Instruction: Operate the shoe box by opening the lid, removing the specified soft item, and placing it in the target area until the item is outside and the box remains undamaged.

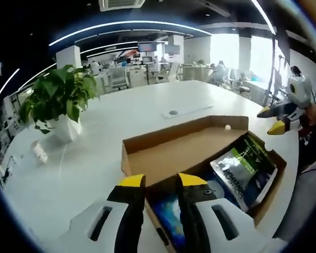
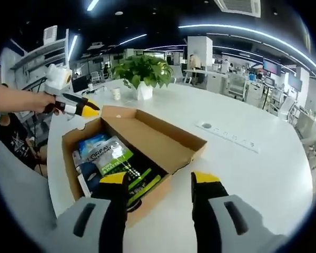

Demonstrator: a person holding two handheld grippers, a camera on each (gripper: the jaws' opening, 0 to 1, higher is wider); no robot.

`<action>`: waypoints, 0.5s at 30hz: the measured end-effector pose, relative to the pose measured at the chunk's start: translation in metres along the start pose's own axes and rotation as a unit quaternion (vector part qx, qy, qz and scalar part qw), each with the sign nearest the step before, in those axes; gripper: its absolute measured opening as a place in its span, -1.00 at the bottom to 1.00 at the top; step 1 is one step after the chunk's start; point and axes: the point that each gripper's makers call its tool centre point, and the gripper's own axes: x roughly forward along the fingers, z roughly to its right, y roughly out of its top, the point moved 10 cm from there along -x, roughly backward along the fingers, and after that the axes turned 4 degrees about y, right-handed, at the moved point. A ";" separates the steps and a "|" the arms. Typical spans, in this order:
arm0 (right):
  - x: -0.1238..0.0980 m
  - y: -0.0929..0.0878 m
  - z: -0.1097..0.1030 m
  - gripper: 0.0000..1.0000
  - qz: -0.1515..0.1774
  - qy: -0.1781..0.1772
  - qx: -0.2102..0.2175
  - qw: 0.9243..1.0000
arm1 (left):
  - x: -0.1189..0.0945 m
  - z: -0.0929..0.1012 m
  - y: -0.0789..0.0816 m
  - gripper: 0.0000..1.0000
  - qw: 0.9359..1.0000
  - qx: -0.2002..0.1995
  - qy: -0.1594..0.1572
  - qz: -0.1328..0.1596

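On white table, open shoe box, perhaps office behind.

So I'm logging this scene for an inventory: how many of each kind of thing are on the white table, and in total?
Cardboard shoe box, open: 1
Soft packets inside the box: 2, a green and black one and a blue one
Potted plant: 1
Small white cup: 1
Total: 5
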 end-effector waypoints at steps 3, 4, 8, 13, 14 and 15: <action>-0.003 -0.004 -0.004 -0.02 -0.003 0.008 0.003 1.000 | -0.003 0.007 -0.001 -0.51 1.000 0.007 -0.019 0.000; -0.003 -0.005 -0.005 -0.01 -0.006 0.011 0.001 1.000 | -0.003 0.010 -0.002 -0.52 1.000 0.007 -0.026 0.001; -0.006 -0.009 -0.009 0.08 -0.009 0.020 0.001 1.000 | -0.005 0.023 -0.006 -0.53 0.996 -0.026 -0.083 -0.014; -0.008 -0.011 -0.013 0.17 -0.008 0.027 0.001 1.000 | -0.004 0.035 -0.012 -0.52 0.993 -0.020 -0.110 -0.026; -0.008 -0.012 -0.014 0.19 -0.009 0.029 0.001 1.000 | -0.004 0.039 -0.014 -0.52 0.992 -0.023 -0.121 -0.031; -0.009 -0.013 -0.016 0.21 -0.010 0.032 -0.001 0.999 | -0.003 0.041 -0.014 -0.50 0.991 -0.024 -0.125 -0.033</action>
